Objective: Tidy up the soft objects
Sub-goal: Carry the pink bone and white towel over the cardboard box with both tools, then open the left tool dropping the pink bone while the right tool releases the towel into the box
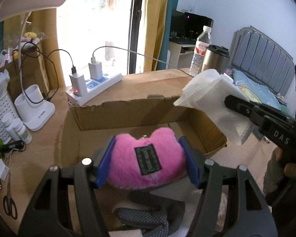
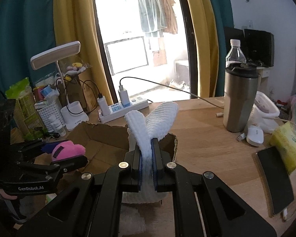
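Note:
My left gripper point(image 1: 148, 162) is shut on a pink plush toy point(image 1: 146, 164) with a dark patch, held above an open cardboard box point(image 1: 112, 114). The same plush point(image 2: 67, 151) shows at the left of the right wrist view. My right gripper point(image 2: 148, 160) is shut on a folded white cloth point(image 2: 154, 118), whose two ends fan up past the blue pads. Seen from the left wrist, that cloth point(image 1: 213, 102) hangs over the box's right wall, pinched in the right gripper's black fingers point(image 1: 238, 103). A grey fabric item point(image 1: 148, 215) lies below the plush.
On the wooden desk stand a power strip point(image 1: 92, 88) with chargers, a white lamp base point(image 1: 35, 108), a steel tumbler point(image 2: 239, 100), a water bottle point(image 2: 235, 52) and a white basket point(image 1: 0, 116). Scissors point(image 1: 8, 201) lie at the left edge. A phone point(image 2: 274, 179) and yellow tissue pack point(image 2: 288, 146) lie right.

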`<control>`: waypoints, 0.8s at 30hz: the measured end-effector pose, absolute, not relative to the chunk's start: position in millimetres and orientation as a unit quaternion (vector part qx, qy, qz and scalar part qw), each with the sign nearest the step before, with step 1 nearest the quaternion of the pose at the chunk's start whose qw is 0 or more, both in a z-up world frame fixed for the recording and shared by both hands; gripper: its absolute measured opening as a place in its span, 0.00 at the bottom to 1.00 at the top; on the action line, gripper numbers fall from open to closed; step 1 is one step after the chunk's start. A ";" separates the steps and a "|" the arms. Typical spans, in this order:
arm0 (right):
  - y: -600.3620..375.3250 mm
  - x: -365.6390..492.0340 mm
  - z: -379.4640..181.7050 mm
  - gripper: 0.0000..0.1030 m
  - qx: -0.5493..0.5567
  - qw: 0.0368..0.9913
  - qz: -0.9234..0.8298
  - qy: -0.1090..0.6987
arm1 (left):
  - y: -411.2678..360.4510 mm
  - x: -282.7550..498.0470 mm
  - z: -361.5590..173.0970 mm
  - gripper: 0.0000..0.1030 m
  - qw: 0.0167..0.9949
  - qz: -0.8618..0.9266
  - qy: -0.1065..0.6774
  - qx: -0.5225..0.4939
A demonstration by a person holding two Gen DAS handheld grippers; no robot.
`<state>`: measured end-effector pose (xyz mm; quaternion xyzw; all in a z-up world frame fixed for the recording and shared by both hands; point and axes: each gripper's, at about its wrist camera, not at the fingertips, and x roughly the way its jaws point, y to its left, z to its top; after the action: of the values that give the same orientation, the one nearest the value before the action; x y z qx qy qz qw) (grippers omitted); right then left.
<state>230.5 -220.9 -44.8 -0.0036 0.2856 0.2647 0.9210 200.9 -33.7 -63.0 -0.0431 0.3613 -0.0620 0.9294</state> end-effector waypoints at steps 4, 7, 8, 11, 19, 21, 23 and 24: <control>-217.6 240.2 -49.7 0.09 -0.003 0.917 0.271 0.292 | -40.2 212.5 -68.1 0.63 0.925 -0.067 0.370 -0.045; -213.8 245.7 -54.4 0.09 0.000 0.915 0.274 0.295 | -44.9 220.5 -72.9 0.64 0.922 -0.069 0.378 -0.039; -212.2 248.0 -56.9 0.09 0.000 0.914 0.276 0.298 | -46.2 221.9 -74.3 0.64 0.922 -0.069 0.380 -0.038; -209.6 252.9 -64.4 0.09 0.001 0.910 0.278 0.306 | -50.6 228.6 -77.4 0.64 0.919 -0.072 0.385 -0.036; -209.7 264.3 -81.9 0.09 0.013 0.896 0.285 0.341 | -60.4 246.4 -95.1 0.65 0.904 -0.079 0.417 -0.039; -209.7 265.2 -84.7 0.09 0.013 0.894 0.284 0.346 | -61.9 247.9 -96.5 0.65 0.903 -0.079 0.421 -0.039; -210.2 266.1 -87.0 0.09 0.013 0.892 0.284 0.351 | -63.3 249.9 -97.5 0.65 0.902 -0.080 0.423 -0.040; -211.1 266.7 -87.9 0.09 0.015 0.891 0.284 0.353 | -64.0 250.7 -98.2 0.65 0.901 -0.079 0.425 -0.039</control>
<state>266.7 -211.1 -87.9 0.0146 0.3535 0.2838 0.8912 250.7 -64.0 -98.2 -0.0387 0.4247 -0.0789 0.9010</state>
